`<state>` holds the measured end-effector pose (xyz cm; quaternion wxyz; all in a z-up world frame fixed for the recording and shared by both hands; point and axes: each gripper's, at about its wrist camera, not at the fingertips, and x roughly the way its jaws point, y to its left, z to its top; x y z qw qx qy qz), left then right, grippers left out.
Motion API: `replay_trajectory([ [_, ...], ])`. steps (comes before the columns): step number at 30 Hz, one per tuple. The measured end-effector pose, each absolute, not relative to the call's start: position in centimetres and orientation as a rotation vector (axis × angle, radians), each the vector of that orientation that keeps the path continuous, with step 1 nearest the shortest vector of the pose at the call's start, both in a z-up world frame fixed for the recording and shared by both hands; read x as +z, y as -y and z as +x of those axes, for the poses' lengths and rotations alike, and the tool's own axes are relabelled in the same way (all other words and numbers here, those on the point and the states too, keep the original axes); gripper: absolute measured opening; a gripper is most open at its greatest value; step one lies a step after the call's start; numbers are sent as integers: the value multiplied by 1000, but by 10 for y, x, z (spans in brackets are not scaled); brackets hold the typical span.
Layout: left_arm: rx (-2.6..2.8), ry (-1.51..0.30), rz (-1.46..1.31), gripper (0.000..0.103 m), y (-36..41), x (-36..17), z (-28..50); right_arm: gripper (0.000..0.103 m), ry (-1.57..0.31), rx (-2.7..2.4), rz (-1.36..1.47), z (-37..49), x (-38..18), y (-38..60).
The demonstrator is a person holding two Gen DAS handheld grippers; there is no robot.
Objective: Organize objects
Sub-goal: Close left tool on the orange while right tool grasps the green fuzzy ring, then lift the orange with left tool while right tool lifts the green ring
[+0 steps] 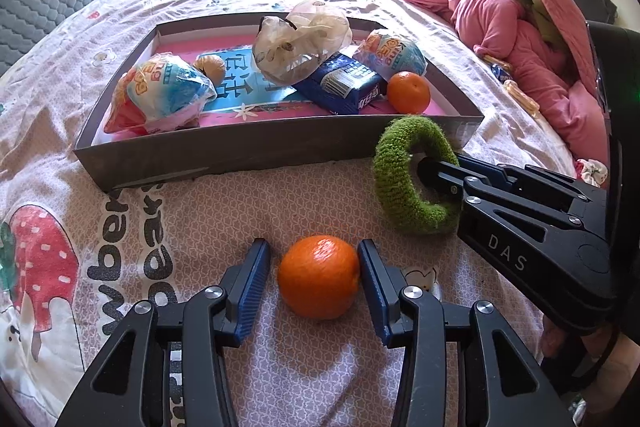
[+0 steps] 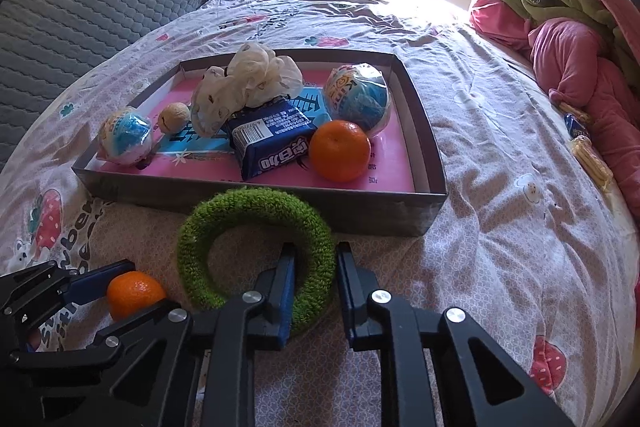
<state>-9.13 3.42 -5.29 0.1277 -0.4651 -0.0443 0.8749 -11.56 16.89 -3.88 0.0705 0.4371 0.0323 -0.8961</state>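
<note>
Orange [image 1: 319, 275] sits between our open left gripper [image 1: 314, 277]; right gripper [image 2: 316, 283] pinches green ring [image 2: 256, 251]; next, close, lift to tray [image 1: 224, 155].

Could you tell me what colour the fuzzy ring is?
Green; the fuzzy ring shows best in the right wrist view.

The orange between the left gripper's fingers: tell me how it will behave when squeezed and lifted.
The orange looks round and firm, so it probably holds shape. Its glossy peel may slip on the left gripper pads. Released on the soft bedsheet, it could roll.
</note>
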Motion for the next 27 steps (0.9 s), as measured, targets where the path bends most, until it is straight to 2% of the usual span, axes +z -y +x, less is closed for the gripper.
replay_trajectory([
  [5, 2553, 127, -1359, 40, -33, -53, -91, 17, -83, -2699, 1309, -112, -36, -171],
  [27, 2551, 155, -1353, 40, -28, -44, -83, 15, -54, -2703, 1285, -104, -26, -176],
])
